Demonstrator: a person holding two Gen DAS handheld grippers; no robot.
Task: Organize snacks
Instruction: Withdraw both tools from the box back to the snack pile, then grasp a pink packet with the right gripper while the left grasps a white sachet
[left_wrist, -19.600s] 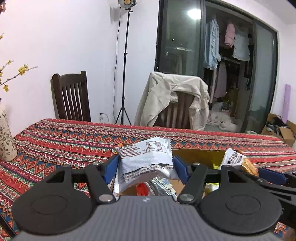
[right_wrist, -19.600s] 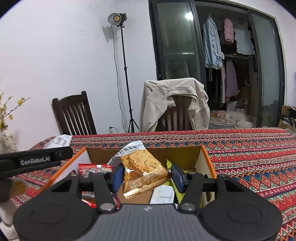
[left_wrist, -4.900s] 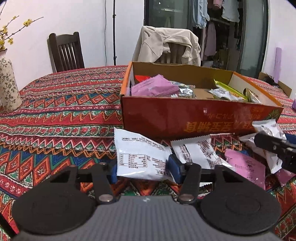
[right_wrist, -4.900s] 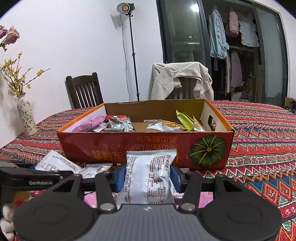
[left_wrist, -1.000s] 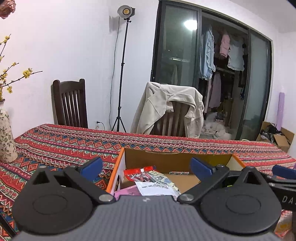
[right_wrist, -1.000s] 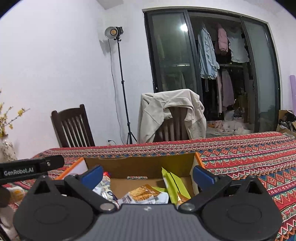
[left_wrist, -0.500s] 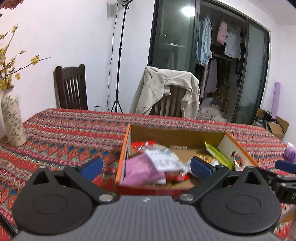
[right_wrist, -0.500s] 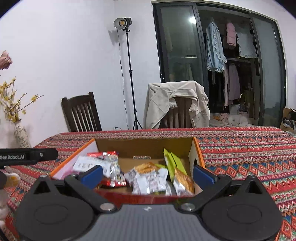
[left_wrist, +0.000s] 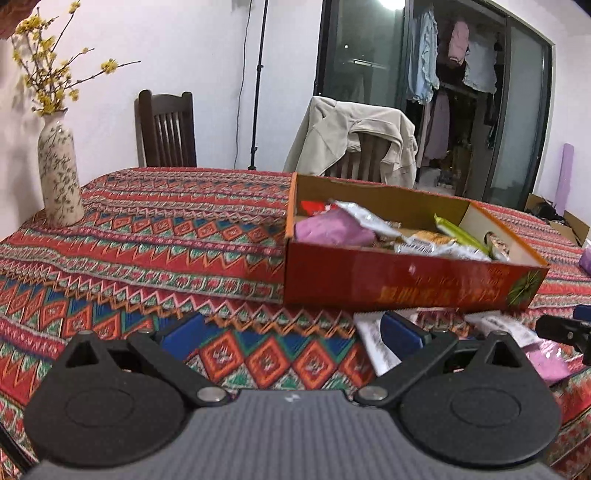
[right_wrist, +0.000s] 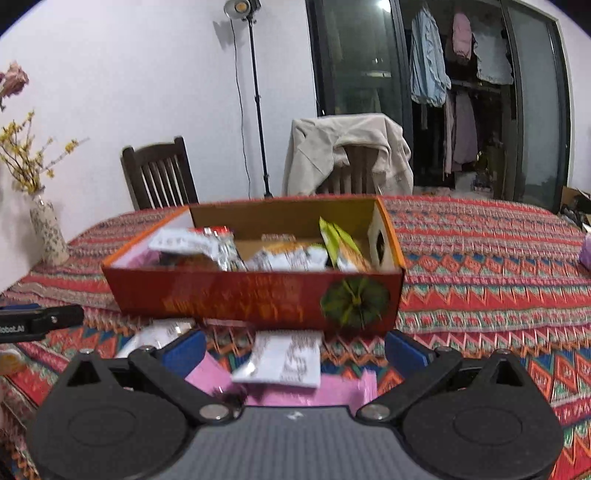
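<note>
A red cardboard box (left_wrist: 406, 284) (right_wrist: 255, 295) holding several snack packets stands on the patterned tablecloth. My left gripper (left_wrist: 291, 336) is open and empty, low over the cloth before the box's left corner; a white packet (left_wrist: 373, 343) lies by its right finger. My right gripper (right_wrist: 293, 350) is open too, with a white packet (right_wrist: 284, 360) lying on pink packets (right_wrist: 214, 376) on the table between its fingers. More white and pink packets (left_wrist: 543, 354) lie right of the left gripper.
A patterned vase (left_wrist: 61, 177) with yellow blossoms stands at the table's left edge. Behind the table are a dark wooden chair (left_wrist: 166, 129), a chair draped with a beige jacket (left_wrist: 354, 136) and a lamp stand (right_wrist: 255, 99). Bare tablecloth (right_wrist: 498, 258) stretches right of the box.
Both grippers have dropped from above the box to table level in front of it, still open. Loose packets on the cloth have come into view.
</note>
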